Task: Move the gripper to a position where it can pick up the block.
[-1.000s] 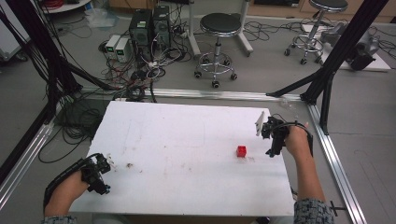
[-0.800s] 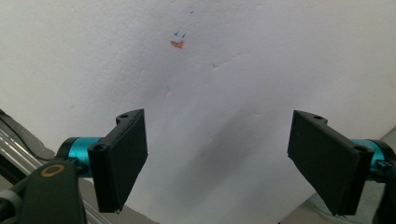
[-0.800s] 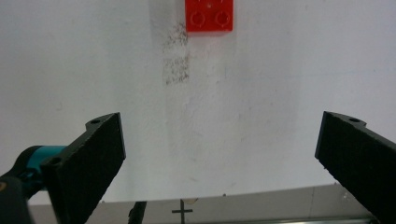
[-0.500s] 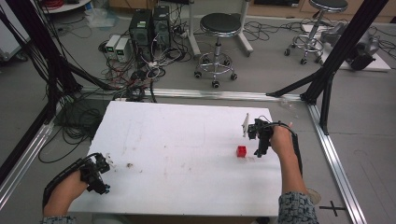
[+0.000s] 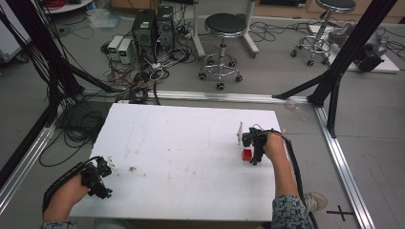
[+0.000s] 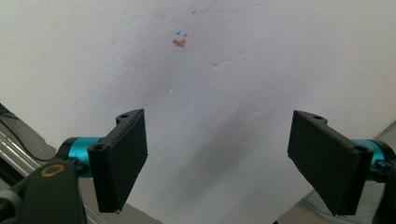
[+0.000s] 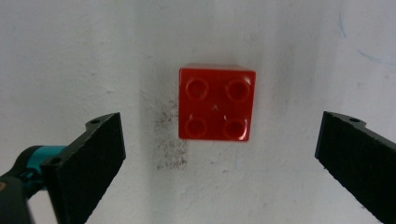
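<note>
A small red brick with studs on top lies on the white table at the right side. My right gripper hovers just above and beside it, pointing down. In the right gripper view the red brick sits between the wide-apart jaws, a little ahead of them, and the right gripper is open and touches nothing. My left gripper rests at the table's near left edge. It is open too, its jaws spread over bare white table.
A small reddish smudge marks the table near the left gripper, seen as an orange mark ahead of its jaws. A metal frame rail runs along the right. Stools, computers and cables stand on the floor beyond the table.
My right gripper has moved left and nearer, from right of the red brick to directly over it. The left gripper has stayed in place.
</note>
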`<state>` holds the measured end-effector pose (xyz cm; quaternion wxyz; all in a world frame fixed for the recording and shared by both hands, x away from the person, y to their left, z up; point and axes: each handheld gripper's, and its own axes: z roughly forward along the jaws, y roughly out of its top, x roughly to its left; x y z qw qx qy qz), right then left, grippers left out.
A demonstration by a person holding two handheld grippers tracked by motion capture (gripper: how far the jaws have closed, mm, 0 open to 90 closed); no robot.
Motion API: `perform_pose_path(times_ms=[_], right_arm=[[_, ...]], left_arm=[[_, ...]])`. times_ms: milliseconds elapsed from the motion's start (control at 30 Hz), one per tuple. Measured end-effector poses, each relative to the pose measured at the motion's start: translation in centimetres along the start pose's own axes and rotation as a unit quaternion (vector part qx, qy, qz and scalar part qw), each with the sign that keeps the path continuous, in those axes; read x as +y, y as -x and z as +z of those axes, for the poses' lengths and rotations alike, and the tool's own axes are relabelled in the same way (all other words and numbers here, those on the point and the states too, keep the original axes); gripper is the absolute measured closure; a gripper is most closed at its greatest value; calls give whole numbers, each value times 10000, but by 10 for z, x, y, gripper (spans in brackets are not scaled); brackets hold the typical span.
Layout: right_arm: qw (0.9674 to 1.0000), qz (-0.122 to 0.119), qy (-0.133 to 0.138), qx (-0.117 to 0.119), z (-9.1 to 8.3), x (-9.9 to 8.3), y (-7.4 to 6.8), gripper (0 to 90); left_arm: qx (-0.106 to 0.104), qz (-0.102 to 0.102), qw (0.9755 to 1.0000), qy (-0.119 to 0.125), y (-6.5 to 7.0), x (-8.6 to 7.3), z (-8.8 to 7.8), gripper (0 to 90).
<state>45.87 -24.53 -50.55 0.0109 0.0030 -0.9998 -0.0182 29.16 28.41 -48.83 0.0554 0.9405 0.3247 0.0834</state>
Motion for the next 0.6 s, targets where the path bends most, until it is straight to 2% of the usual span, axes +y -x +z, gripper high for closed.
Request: perform_pose_path(times_ms=[233, 600], right_arm=[[9999, -21, -23, 101, 12, 5, 0, 8], [9999, -48, -54, 100, 16, 5, -3, 8]], left_arm=[[-6, -41, 10000, 31, 0, -1, 0, 203], [-19, -12, 10000, 2, 0, 0, 1, 203]])
